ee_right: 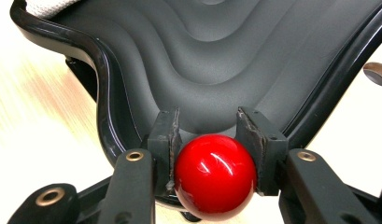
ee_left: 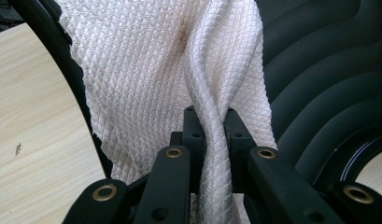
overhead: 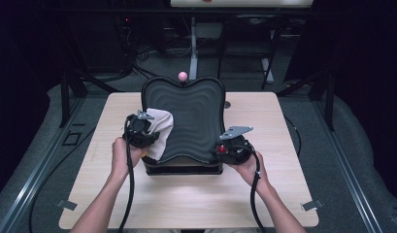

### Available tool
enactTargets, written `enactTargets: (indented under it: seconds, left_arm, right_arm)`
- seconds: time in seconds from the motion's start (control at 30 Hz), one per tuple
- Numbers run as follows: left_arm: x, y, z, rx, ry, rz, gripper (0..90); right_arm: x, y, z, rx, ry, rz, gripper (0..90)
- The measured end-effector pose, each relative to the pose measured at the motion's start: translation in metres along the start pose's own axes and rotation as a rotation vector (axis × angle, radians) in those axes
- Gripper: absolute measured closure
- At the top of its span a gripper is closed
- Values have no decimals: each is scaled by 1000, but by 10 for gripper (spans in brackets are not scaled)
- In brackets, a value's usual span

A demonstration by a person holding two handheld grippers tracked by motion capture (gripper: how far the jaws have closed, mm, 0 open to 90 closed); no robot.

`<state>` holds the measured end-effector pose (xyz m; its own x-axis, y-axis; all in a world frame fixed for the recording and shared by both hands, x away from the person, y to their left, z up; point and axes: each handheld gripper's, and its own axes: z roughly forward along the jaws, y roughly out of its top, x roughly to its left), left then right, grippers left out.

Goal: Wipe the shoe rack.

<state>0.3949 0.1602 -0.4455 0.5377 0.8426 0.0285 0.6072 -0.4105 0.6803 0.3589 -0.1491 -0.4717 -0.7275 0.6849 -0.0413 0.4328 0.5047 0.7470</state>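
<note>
We are in the middle of wiping the black ridged tray [overhead: 191, 121], which sits tilted on its stand at the centre of the bench [overhead: 283, 194]. Our left gripper [ee_left: 208, 122] is closed tight on a fold of the white cloth [ee_left: 146, 70], which is draped over the tray's left edge and touches its wavy surface. Our right gripper [ee_right: 208, 135] is closed around the red ball [ee_right: 214, 175] at the tray's near right corner (it looks like a knob for steadying or tilting the tray, though we cannot tell for sure), jaws pressing on both sides of it. A pink ball [overhead: 182, 75] stands at the far rim. Next, we judge, we should drag the cloth across the ridges towards the middle, keeping it pressed flat while the right gripper holds the tray steady.
</note>
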Motion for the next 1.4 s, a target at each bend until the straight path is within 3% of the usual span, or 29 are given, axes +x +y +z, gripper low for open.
enactTargets:
  seconds: [0.8, 1.4]
  left_arm:
    - [-8, -8, -1, 8, 1, 12, 827]
    - [-24, -13, -1, 35, 0, 64, 828]
  right_arm:
    - [-1, -1, 1, -11, 6, 0, 597]
    - [-1, 0, 1, -8, 7, -1, 598]
